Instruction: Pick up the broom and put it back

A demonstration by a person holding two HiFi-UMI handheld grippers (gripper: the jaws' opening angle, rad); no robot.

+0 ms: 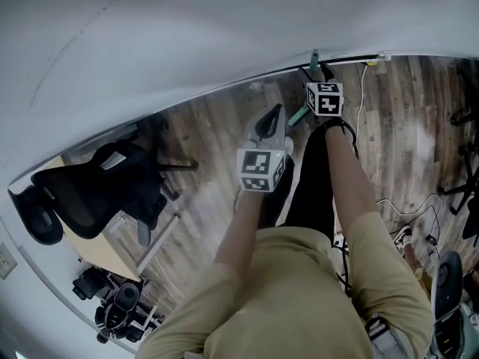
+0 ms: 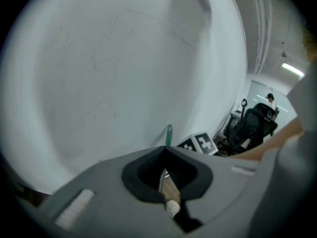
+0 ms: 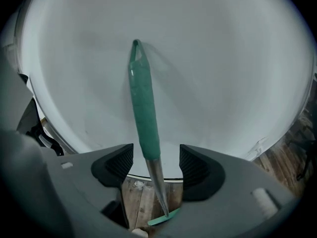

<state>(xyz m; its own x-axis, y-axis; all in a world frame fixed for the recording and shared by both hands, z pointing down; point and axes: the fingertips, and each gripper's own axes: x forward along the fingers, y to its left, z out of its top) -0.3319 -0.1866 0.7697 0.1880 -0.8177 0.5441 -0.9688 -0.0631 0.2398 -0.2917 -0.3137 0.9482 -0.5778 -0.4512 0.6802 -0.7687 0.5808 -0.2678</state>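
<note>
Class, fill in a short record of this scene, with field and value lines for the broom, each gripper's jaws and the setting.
Broom: teal grip on a metal shaft, upright before the white wall
Right gripper: jaws apart, broom between them, pads not pressing on it
Left gripper: jaws together, nothing held
Floor: wood planks

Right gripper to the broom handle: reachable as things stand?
Likely yes: the right gripper has its jaws apart with the broom handle between them, pads not yet pressing it. Nothing else sits in the gap; the white wall lies behind.
</note>
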